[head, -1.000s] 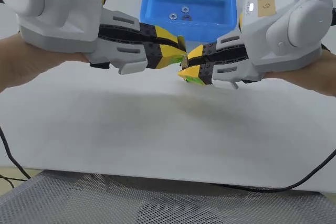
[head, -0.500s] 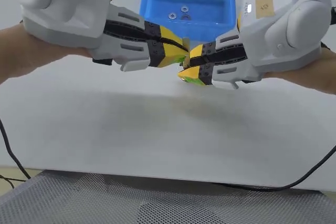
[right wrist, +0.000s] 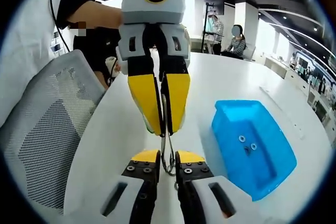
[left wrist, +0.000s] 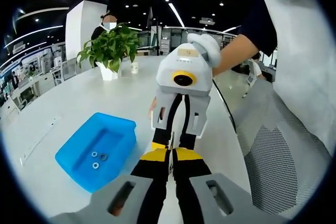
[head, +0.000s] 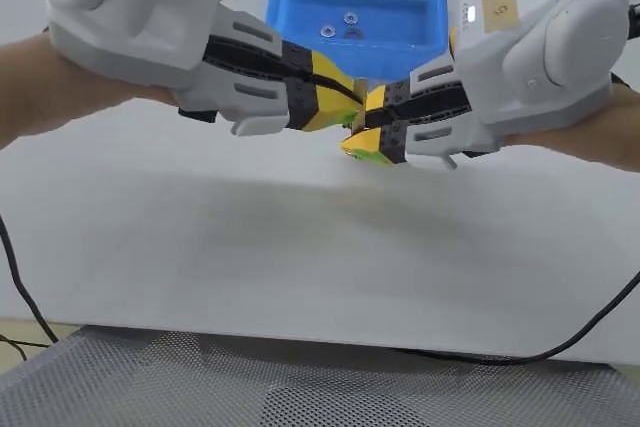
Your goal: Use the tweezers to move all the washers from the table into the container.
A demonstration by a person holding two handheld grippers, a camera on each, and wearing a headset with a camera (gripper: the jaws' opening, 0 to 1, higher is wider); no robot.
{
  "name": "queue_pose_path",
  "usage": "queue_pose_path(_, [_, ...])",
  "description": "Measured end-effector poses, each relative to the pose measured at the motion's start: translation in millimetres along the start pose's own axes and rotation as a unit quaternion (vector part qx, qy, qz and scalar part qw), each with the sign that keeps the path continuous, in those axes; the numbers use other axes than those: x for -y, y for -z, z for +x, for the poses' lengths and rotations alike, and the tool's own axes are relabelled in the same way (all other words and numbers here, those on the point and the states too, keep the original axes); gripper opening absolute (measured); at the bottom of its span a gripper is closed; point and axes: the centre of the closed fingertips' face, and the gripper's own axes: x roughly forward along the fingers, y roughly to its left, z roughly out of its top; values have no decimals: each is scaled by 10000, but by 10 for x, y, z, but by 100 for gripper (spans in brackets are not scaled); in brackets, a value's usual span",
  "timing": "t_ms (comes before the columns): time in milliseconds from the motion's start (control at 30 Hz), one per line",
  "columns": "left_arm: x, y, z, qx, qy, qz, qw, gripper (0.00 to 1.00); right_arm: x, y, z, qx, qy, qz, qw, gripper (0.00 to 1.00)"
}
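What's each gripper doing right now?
Left gripper: closed on the tweezers.
Right gripper: closed on the same tweezers.

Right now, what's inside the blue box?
Three washers lie on the floor of the blue container. In the head view, the left gripper and right gripper, both holding the tweezers, cover part of its near wall, so that bit is hidden.

Clad in white moulded housings, left gripper (head: 346,103) and right gripper (head: 362,127) alike; tipped black jaws in yellow; studded with small screws (right wrist: 137,167); tagged with tan label (head: 500,9); trailed black cable (head: 545,358); wore dark blue sleeve (left wrist: 261,24).
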Motion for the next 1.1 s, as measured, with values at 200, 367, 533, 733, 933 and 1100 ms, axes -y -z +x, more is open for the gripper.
queue_pose_path(200, [6, -10, 25, -95, 107, 131, 9998, 6, -26, 48, 10, -232, -175, -211, 9994, 14])
queue_pose_path(367, [7, -18, 40, -145, 141, 197, 9996, 6, -3, 33, -11, -233, -188, -239, 9993, 10])
queue_pose_path(533, [4, -24, 54, -136, 177, 166, 9996, 6, 7, 42, -18, -272, -196, -140, 9993, 9])
queue_pose_path(733, [-47, -9, 56, -116, 66, 65, 9999, 7, 33, 46, -26, -236, -100, -74, 9996, 9])
queue_pose_path(933, [-73, -8, 40, -83, 32, -23, 10000, 14, 25, 31, -24, -149, -82, -41, 9998, 9])
queue_pose_path(1100, [-51, -9, 18, -104, 30, -40, 9999, 16, 36, 21, -19, -123, -52, -44, 9999, 9])
